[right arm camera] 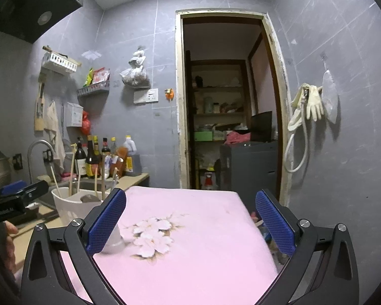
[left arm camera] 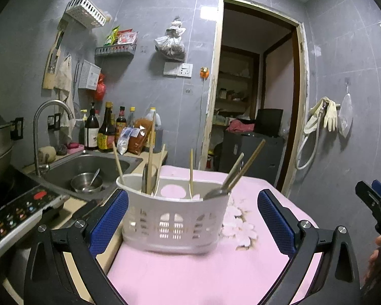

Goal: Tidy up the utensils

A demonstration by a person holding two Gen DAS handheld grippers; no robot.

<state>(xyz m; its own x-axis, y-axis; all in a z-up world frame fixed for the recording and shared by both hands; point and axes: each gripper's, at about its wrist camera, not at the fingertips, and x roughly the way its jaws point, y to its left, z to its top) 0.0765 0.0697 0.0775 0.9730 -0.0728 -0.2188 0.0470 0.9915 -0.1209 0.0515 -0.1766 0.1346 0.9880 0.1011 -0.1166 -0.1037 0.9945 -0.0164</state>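
A home kitchen — steel sink (left arm camera: 89, 167), sauce bottles (left arm camera: 106, 129), grey tiled walls (left arm camera: 149, 81).

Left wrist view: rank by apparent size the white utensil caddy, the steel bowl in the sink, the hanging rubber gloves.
1. White utensil caddy: by far the largest, though it sits closest to the camera.
2. and 3. Steel bowl and rubber gloves: look about alike, and they sit at different depths, so no firm order.

utensil caddy (left arm camera: 174, 218) base blurred, perhaps motion
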